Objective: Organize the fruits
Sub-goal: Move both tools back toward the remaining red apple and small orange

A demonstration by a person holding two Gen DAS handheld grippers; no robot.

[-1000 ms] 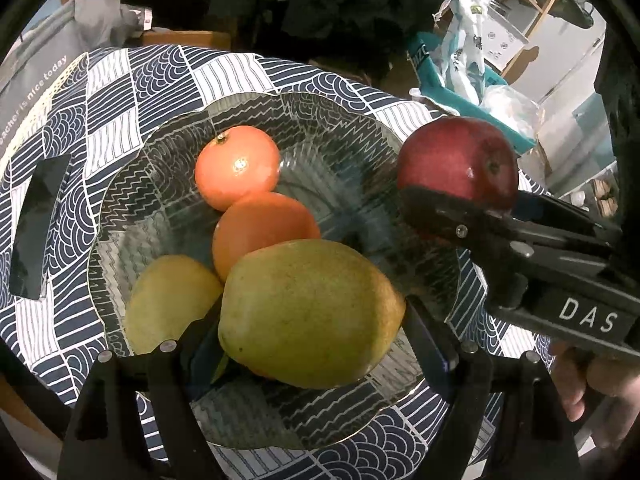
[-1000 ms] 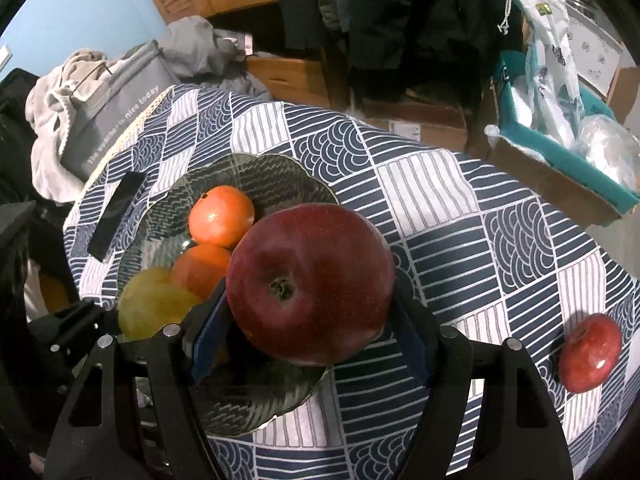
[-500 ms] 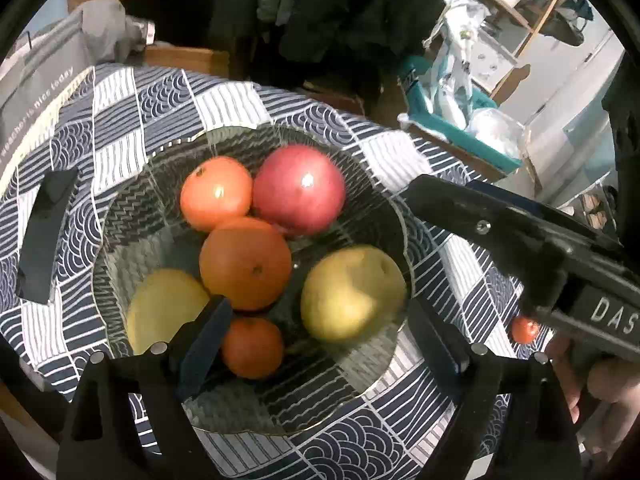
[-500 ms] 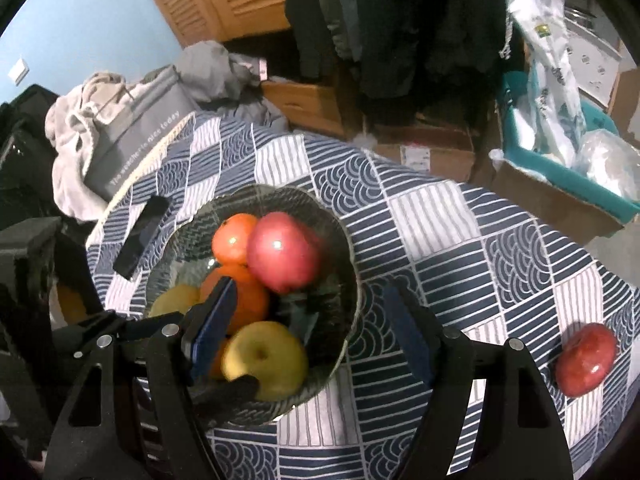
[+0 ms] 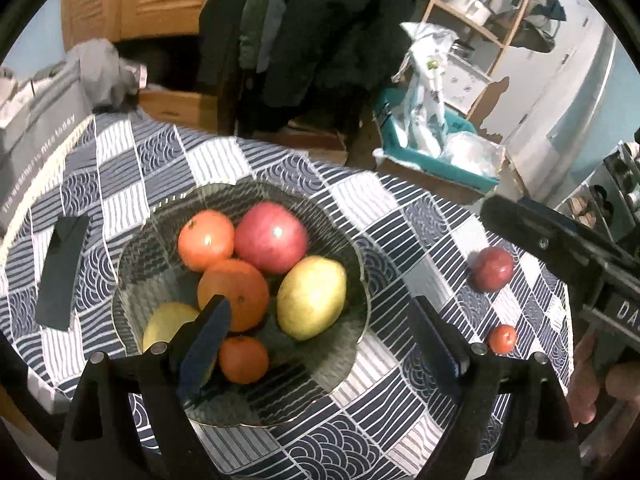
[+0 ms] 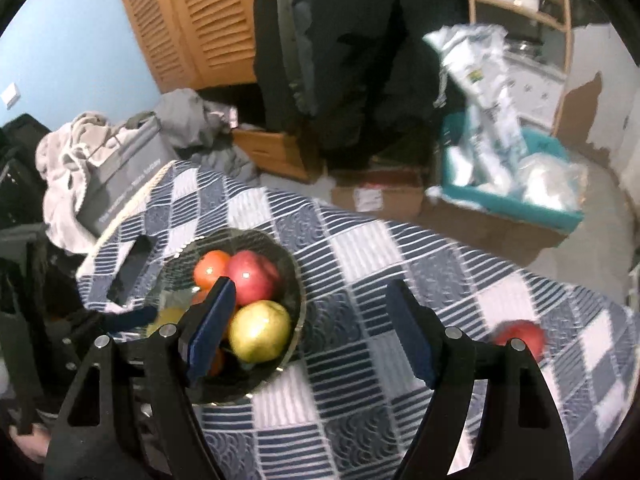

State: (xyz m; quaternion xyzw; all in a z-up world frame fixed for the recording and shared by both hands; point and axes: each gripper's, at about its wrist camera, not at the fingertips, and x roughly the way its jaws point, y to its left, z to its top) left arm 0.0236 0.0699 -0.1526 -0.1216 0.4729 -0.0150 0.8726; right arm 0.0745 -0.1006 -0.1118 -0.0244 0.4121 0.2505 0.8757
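Six fruits are sitting in the glass bowl (image 5: 362, 268); a red apple (image 5: 492, 269) and small tangerine (image 5: 502, 339) are waiting on the worktop (image 5: 400, 208). Left gripper (image 5: 320, 340) and right gripper (image 6: 310, 328) are hanging spread, pinching nothing.

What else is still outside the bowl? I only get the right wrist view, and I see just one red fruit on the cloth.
Observer: There's a second one. A small red fruit lies on the cloth beside that apple, not touching it.
Operator: How many are in the bowl? I can't count them.
Observer: Six, counting a small orange at the near rim.
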